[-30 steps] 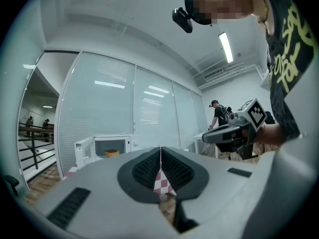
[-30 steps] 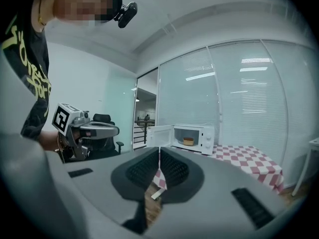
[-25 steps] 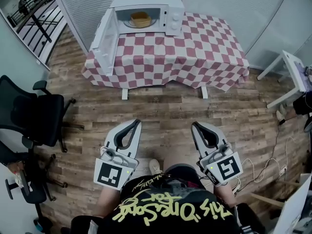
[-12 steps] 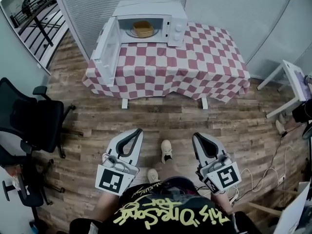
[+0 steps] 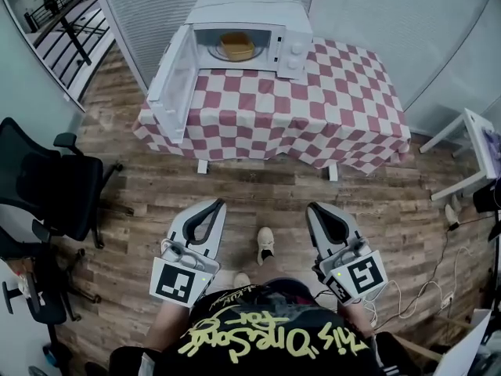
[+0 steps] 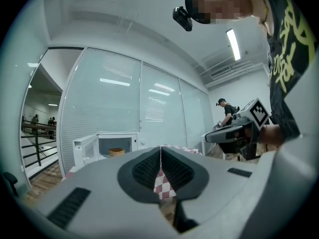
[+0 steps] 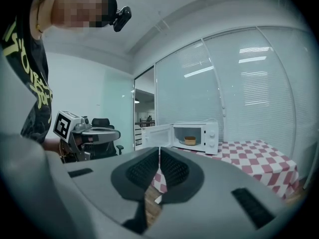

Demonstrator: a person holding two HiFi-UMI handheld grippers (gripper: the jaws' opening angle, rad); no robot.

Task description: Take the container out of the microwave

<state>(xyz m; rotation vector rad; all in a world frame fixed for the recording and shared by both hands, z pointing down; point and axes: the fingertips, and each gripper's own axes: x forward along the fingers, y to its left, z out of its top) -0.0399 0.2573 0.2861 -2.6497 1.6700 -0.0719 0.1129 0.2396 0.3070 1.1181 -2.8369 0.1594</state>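
Observation:
A white microwave [image 5: 293, 37] stands at the far left of a table with a red-and-white checked cloth [image 5: 313, 108], its door [image 5: 174, 81] swung wide open to the left. Inside sits a tan round container [image 5: 236, 45], also seen small in the left gripper view [image 6: 116, 152] and the right gripper view [image 7: 190, 141]. My left gripper [image 5: 217, 204] and right gripper [image 5: 313, 208] are both shut and empty, held level over the wooden floor well short of the table. The right gripper [image 6: 224, 135] shows in the left gripper view, the left gripper [image 7: 92, 131] in the right gripper view.
A black office chair [image 5: 47, 190] stands at the left on the wooden floor. A small white table [image 5: 477, 139] is at the right edge, with cables [image 5: 415, 276] on the floor near it. Glass walls with blinds run behind the table. Another person [image 6: 228, 112] stands far off.
The table and microwave have come a little nearer and shifted slightly right in the head view. Both grippers stay shut, held in front of me as I walk forward.

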